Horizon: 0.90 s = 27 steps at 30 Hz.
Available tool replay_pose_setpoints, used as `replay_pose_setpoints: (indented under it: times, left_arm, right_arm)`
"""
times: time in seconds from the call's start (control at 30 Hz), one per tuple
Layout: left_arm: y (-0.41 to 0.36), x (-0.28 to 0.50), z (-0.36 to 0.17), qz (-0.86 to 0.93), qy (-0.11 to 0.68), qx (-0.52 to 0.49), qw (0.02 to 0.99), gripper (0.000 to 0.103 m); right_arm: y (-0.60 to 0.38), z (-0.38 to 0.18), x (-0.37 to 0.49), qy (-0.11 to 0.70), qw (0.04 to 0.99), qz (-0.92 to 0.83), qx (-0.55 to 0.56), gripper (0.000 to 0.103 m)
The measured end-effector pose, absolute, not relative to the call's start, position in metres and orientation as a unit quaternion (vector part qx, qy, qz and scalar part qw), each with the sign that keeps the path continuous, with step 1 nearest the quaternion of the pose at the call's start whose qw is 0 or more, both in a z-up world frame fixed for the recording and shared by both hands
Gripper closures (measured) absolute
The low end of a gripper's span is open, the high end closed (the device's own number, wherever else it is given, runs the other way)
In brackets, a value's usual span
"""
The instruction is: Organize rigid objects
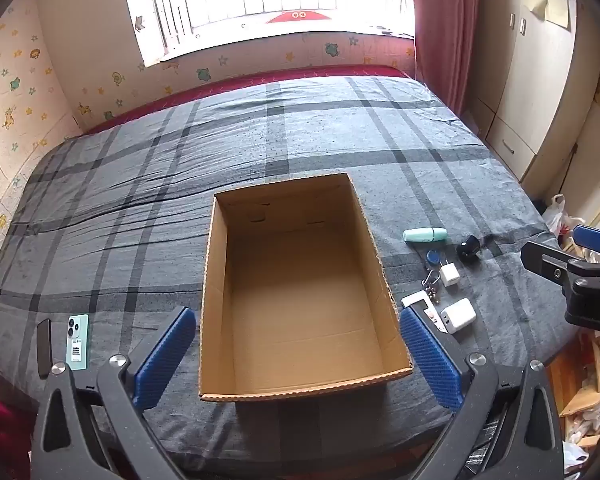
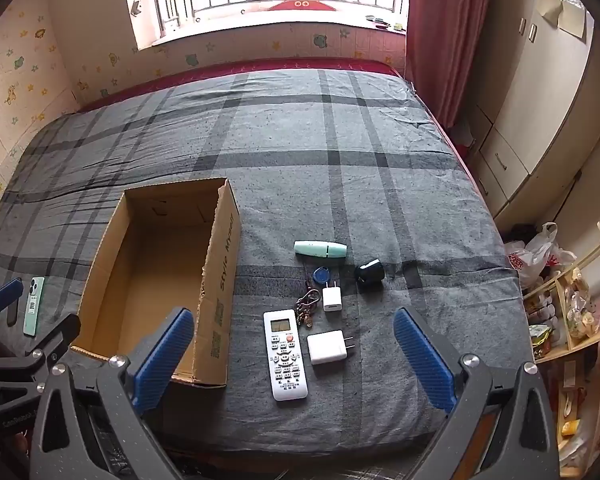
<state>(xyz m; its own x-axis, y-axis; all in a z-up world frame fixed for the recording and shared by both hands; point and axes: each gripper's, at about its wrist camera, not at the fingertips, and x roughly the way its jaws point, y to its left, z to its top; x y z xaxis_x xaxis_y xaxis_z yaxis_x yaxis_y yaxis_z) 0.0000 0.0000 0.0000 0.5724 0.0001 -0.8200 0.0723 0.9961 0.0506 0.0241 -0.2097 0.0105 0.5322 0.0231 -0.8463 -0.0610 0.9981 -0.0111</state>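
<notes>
Both hand-held grippers gape wide, empty; only the right wrist view shows the whole remote (image 2: 285, 356) beside the box (image 2: 220, 280).

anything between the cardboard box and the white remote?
Nothing. In the right wrist view, only bare plaid bedspread separates the cardboard box from the white remote; the key bunch lies beyond the remote's far end.

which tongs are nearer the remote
Right. The right tongs hang open right over the remote; the left tongs hang over the box beside it.
</notes>
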Motion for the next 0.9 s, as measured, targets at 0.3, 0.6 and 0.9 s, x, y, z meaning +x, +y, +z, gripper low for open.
replay_pose_setpoints:
  times: [0.3,0.6,0.9]
  left_arm:
    - [0.0006,-0.0001,0.0000,-0.018,0.461,0.043,0.886,0.000]
    - [-0.0023,-0.0002,0.0002,-0.019,0.464,0.041,0.885,0.000]
    - [0.0029,-0.0001,-0.0025,-0.016,0.462,0.039,0.886,0.000]
  right_arm:
    - [-0.2101,0.0094,0.0229,0.485,0.874,0.025,-0.017,0.001]
    - [-0.2107,0.0090,0.0235,0.487,0.873,0.027,-0.016,0.001]
    - [-0.2016,0.0125,0.0239,0.489,0.872,0.031,-0.020,0.001]
